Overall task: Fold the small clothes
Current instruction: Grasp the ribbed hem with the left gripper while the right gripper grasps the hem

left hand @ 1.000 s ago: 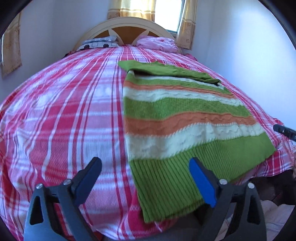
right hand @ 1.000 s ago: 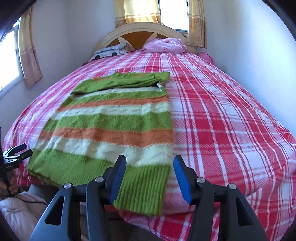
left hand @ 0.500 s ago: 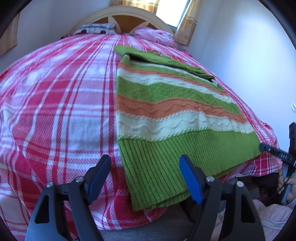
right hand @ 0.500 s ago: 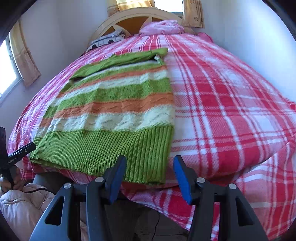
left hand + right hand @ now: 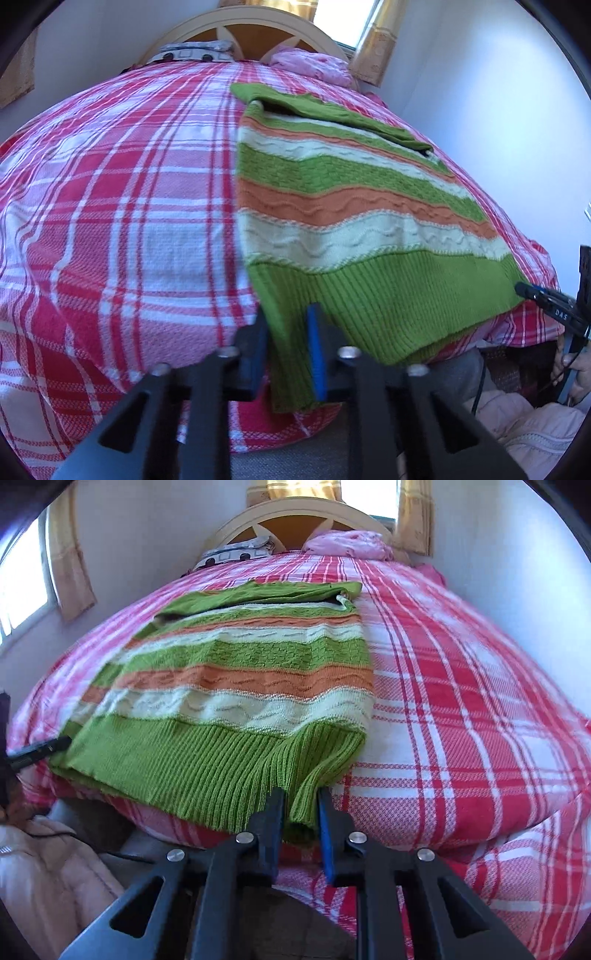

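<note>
Striped knit sweater (image 5: 354, 206) spread flat on the bed (image 5: 122, 206), long axis running from the ribbed green hem at the 6 o'clock foot edge up toward the headboard (image 5: 236, 29) at 12 o'clock. Bands of green, orange and cream lying crosswise to that axis; a green sleeve folded across the top end. In the left wrist view, lying right of centre; in the right wrist view (image 5: 240, 679), left of centre.

Left hand-held gripper (image 5: 286, 354) closing, blue pads pressed on one hem corner, knit bunched between them. Right hand-held gripper (image 5: 301, 827) closing likewise, gripping the other hem corner, ribbing gathered into folds there.

Red, pink and white plaid bedcover (image 5: 461, 701) over the whole mattress. Pink pillow (image 5: 347, 542) and a patterned pillow (image 5: 236, 554) at 12 o'clock against the cream headboard. Pale walls, yellow curtains (image 5: 70, 568) at the windows at 12 and 9 o'clock.
</note>
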### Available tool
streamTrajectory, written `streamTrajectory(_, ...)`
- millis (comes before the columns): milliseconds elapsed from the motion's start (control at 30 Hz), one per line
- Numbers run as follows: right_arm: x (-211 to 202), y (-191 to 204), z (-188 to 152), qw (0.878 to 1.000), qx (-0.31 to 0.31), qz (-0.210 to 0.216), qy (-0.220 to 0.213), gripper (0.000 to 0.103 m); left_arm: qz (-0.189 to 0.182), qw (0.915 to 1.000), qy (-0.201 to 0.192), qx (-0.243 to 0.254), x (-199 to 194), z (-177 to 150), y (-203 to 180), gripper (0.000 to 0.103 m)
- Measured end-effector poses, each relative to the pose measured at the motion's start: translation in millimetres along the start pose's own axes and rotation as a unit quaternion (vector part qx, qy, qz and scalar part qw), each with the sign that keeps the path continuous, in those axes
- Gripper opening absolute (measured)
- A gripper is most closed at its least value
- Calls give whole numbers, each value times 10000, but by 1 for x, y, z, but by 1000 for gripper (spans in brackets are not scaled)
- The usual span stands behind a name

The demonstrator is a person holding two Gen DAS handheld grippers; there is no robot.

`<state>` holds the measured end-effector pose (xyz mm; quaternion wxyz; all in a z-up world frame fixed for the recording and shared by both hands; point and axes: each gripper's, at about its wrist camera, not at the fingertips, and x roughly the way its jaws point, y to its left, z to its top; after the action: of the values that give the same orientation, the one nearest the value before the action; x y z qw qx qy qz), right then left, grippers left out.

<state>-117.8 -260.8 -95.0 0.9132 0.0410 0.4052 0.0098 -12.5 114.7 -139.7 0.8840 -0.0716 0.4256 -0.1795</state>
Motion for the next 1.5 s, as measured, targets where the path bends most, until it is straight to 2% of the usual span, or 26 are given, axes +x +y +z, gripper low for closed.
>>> streamTrajectory(33,0,-1,0,10000,30,43,13,15,-34,10000,-36,-42,-2,0,2,8)
streamTrajectory(200,-15,-11,12,9961,560,676,-116,11,-41,9997,-219,128,-14,9,-7,7)
streamTrajectory(433,-27,-25,52,9829,1175,1297,-563,9,-398,9985,-378,1,-19,55,-16,7)
streamTrajectory(667,-9,-30,112,9798,1209,1285,-946,9,-291,9964,-784,113,-14,116,-21,7)
streamTrajectory(867,28,-38,150,9790,1439,1044,-997,3,-5,9956,-807,480,1,146,-18,7)
streamTrajectory(967,51,-43,157,9783,1568,1064,-835,3,66,9941,-744,785,-3,143,-12,14)
streamTrajectory(1000,57,-44,157,9792,1544,1055,-787,3,81,9935,-739,866,-6,139,-8,22)
streamTrajectory(1100,79,-44,155,9823,1474,998,-587,3,-25,9940,-654,877,-18,119,11,59)
streamTrajectory(1300,111,-48,147,9826,1598,871,-377,3,-638,9964,-65,562,-28,64,25,67)
streamTrajectory(1367,116,-46,143,9832,1578,847,-355,4,-815,9957,264,348,-19,46,24,66)
streamTrajectory(1500,110,-39,142,9865,1414,718,-417,4,-1176,9909,649,-39,0,30,16,63)
